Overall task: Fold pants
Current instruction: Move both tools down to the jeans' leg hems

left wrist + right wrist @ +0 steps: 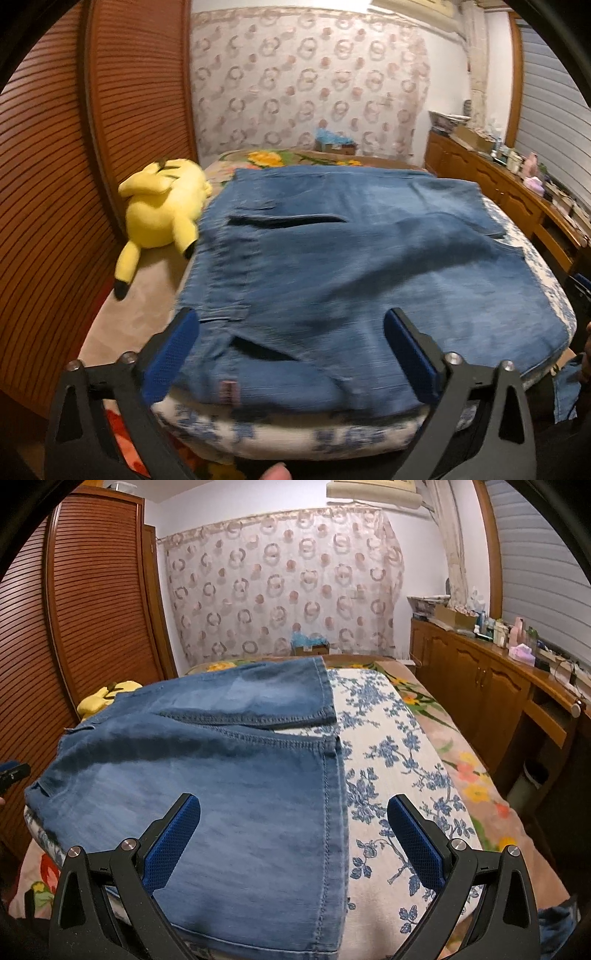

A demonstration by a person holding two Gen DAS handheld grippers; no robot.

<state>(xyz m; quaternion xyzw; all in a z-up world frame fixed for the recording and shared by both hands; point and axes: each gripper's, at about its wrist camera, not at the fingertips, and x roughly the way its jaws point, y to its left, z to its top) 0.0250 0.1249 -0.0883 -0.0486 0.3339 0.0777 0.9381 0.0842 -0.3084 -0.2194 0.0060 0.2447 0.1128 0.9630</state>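
Blue denim pants [351, 266] lie spread flat on a white cushion with blue flowers [280, 432] on the bed. In the left wrist view my left gripper [290, 325] hovers open above the waist end, near the pockets, with nothing between its blue pads. In the right wrist view the pants [207, 790] show both leg ends, their hems running along the cushion [399, 760]. My right gripper [293, 812] stands open over the near leg's hem, holding nothing. The left gripper's tip shows at the far left edge there.
A yellow plush toy [162, 206] lies left of the pants beside the slatted wooden wardrobe [55, 184]. A wooden dresser [491, 686] crowded with bottles and boxes runs along the right. A patterned curtain [280, 587] hangs behind the bed. The floral bedspread [469, 775] shows to the right of the cushion.
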